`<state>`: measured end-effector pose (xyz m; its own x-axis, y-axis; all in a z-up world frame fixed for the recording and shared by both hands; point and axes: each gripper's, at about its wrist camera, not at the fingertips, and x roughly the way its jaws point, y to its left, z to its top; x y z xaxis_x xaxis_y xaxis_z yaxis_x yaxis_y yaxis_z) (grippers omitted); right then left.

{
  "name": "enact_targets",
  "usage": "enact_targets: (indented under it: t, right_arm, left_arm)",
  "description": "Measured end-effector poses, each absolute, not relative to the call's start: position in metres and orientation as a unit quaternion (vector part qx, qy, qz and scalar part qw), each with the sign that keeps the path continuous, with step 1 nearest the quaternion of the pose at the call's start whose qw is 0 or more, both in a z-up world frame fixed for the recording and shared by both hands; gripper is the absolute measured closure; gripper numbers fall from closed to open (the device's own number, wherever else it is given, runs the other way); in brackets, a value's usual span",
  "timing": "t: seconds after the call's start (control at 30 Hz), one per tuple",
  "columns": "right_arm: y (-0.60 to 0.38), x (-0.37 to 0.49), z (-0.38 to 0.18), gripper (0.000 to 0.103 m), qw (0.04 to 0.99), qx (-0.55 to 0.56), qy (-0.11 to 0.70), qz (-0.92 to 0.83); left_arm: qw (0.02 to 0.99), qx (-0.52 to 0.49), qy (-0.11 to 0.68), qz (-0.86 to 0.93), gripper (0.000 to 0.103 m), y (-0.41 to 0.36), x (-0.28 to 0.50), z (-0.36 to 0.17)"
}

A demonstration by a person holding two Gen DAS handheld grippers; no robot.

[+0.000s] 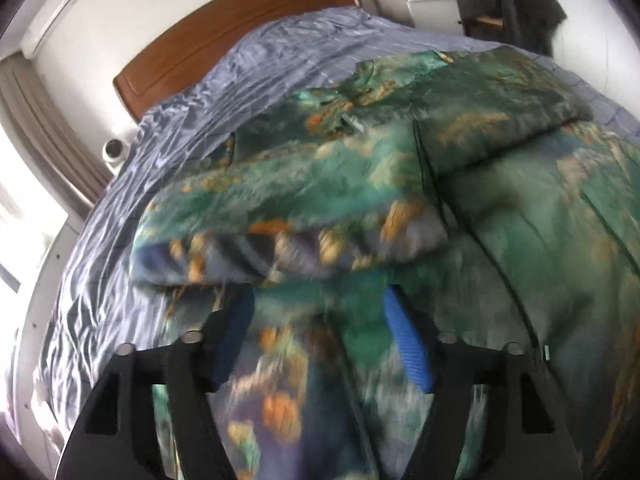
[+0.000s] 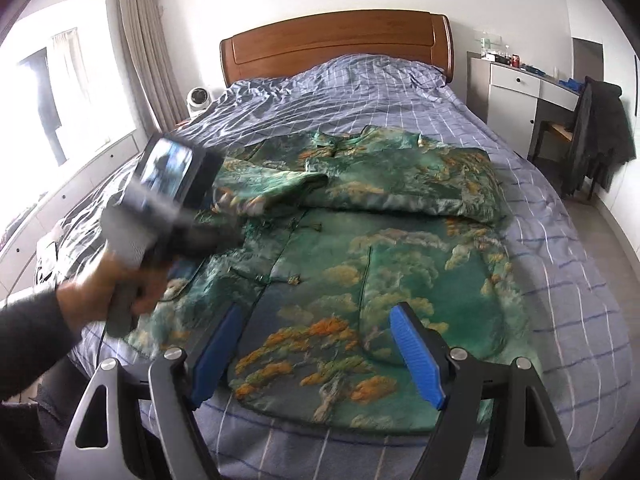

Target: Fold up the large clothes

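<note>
A large green garment with orange and blue cloud print (image 2: 380, 248) lies spread on the bed, both sleeves folded in across its chest. My left gripper (image 1: 320, 300) is open and empty, hovering low over the garment just behind the folded left sleeve (image 1: 288, 220); the view is blurred. In the right wrist view the left gripper's body (image 2: 160, 208) and the hand holding it sit over the garment's left side. My right gripper (image 2: 316, 316) is open and empty above the garment's hem near the foot of the bed.
The bed has a blue checked cover (image 2: 360, 92) and a wooden headboard (image 2: 336, 40). A white fan (image 2: 198, 100) stands left of the bed. A white desk (image 2: 520, 88) and a chair with a dark coat (image 2: 600, 132) stand at the right. Window and curtain are at the left.
</note>
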<state>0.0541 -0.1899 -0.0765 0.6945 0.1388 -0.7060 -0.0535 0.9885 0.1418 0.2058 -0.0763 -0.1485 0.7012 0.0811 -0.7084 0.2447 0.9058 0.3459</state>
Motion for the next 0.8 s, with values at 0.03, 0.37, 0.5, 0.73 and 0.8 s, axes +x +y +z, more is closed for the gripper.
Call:
enact_targets:
  t: [0.03,0.37,0.5,0.73,0.8]
  right_arm:
    - [-0.193,0.063,-0.074,0.024,0.919,0.060,0.386,0.057]
    - [-0.190,0.261,-0.118,0.024,0.832,0.260,0.460,0.168]
    - [-0.174,0.308,-0.169,0.024,0.787,0.309,0.512,0.152]
    - [-0.150,0.313,-0.154,0.088,0.817,0.251,0.500,0.137]
    - [-0.148,0.319,-0.122,0.089,0.852,0.197,0.464,0.139]
  left_arm:
    - [0.899,0.200,0.386,-0.045,0.026,-0.065,0.198,-0.144]
    - [0.920,0.040,0.390,0.021,0.017,0.039,0.128,-0.117]
    - [0.916,0.007,0.400,0.036,0.017,0.065,0.121,-0.123]
    - [0.908,-0.029,0.415,0.051,0.017,0.091,0.119,-0.134]
    - [0.908,-0.041,0.414,0.049,0.017,0.093,0.121,-0.132]
